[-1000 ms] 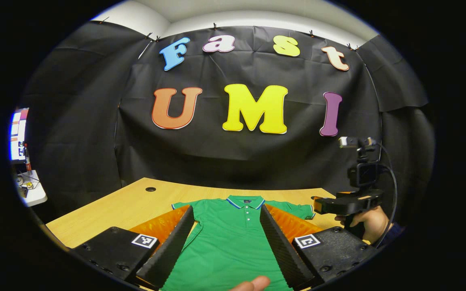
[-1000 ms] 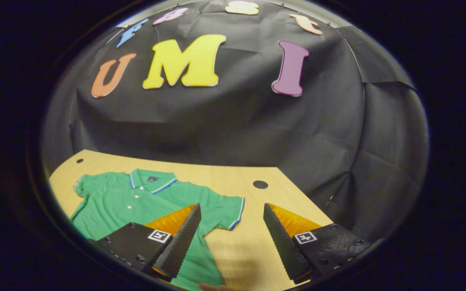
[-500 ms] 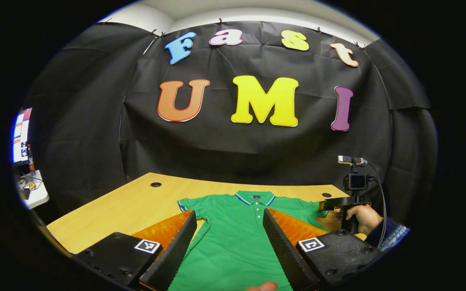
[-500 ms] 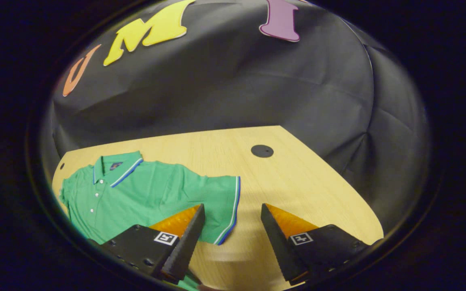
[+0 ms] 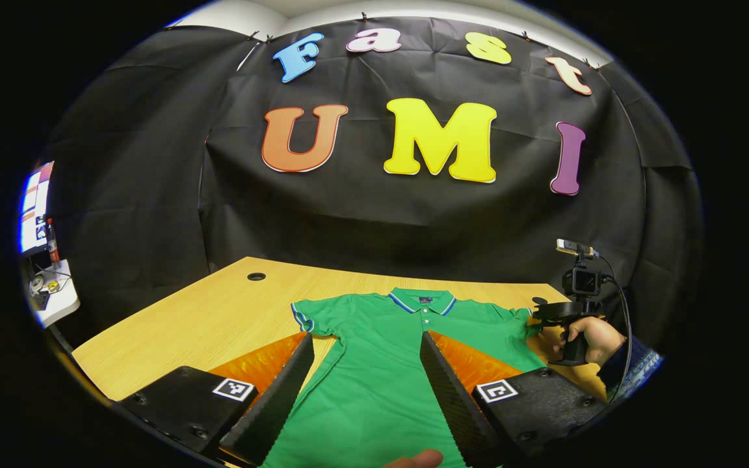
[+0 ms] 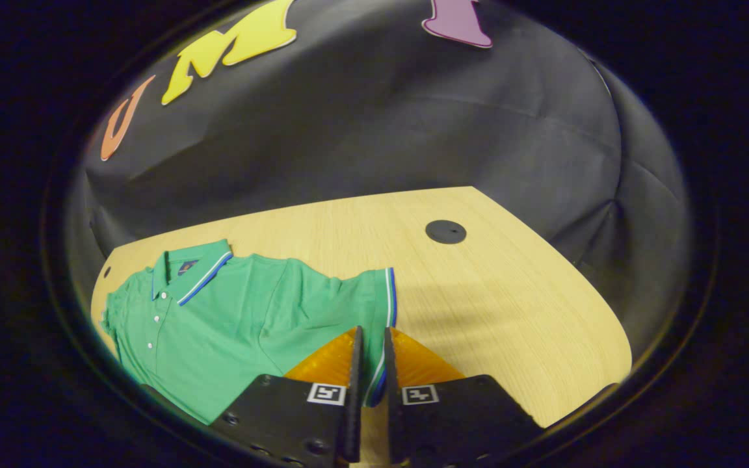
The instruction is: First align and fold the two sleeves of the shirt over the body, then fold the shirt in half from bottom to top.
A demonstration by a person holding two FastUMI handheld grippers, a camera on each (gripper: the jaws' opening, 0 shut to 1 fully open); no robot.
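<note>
Plainly the green polo shirt (image 5: 407, 364) is soft and light, lying flat on the wooden table (image 6: 511, 292), best taken by its hems. The right gripper (image 6: 372, 364) has pinched the right sleeve (image 6: 374, 305) at its striped cuff; the left gripper (image 5: 365, 390) hovers wide open, empty, over the body. Nothing obstructs; a cable hole (image 6: 446, 231) sits far right.

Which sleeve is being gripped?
The sleeve under the right gripper: its striped cuff sits pinched between the nearly closed fingers. The other sleeve lies flat and untouched.
</note>
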